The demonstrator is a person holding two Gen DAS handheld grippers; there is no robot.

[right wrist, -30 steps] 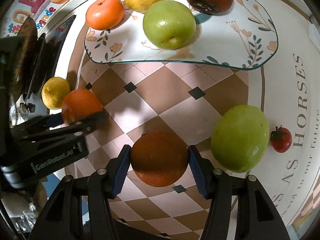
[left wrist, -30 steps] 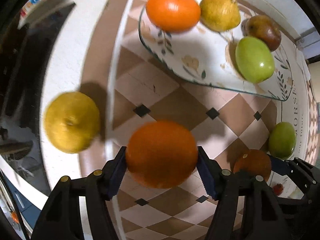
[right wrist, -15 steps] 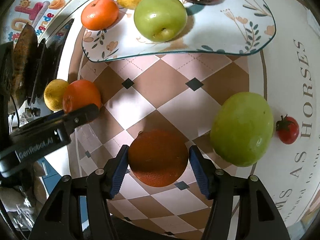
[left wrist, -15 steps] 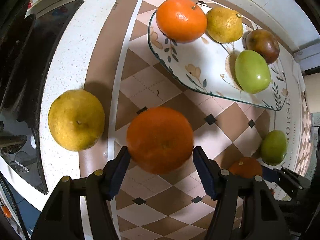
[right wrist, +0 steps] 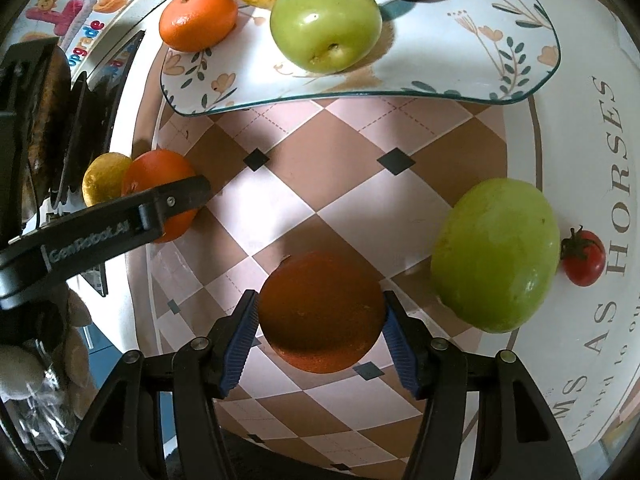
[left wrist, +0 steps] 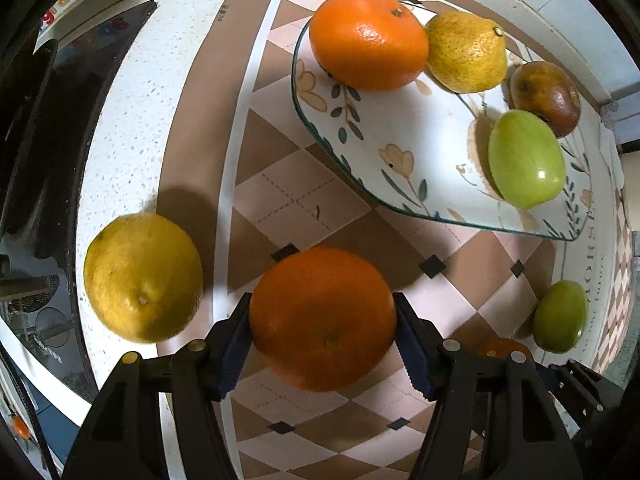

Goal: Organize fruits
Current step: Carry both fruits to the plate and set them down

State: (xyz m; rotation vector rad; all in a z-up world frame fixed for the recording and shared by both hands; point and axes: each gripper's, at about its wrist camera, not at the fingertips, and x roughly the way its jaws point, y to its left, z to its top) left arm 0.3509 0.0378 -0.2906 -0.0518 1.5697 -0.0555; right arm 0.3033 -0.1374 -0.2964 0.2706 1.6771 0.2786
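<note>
Gripping an orange (left wrist: pixel 323 318), the left gripper (left wrist: pixel 323 344) has both blue pads pressed to the fruit's sides above the checked cloth (left wrist: pixel 280 184). The right gripper (right wrist: pixel 320 332) is likewise clenched on a darker orange (right wrist: pixel 320 312), pads against each flank.

The left view alone shows a yellow citrus (left wrist: pixel 142 276) whole, lying on the speckled worktop (left wrist: pixel 132 92) just beside the cloth's left edge; in the right view it is mostly hidden behind the left gripper's finger and its orange. The right view alone shows a cherry tomato (right wrist: pixel 582 258) just beside a large green apple (right wrist: pixel 496 254), near the cloth's right edge where lettering runs. In the left view that apple is small and far right, and the dark orange only peeks over the gripper frame.

Both views show the plate (left wrist: pixel 400 128) toward the cloth's far edge, carrying a tangerine (left wrist: pixel 368 40), a yellow fruit (left wrist: pixel 466 52), a brown fruit (left wrist: pixel 546 98) and a green apple (left wrist: pixel 524 160). In the right view the brown fruit is cut off by the top edge.
</note>
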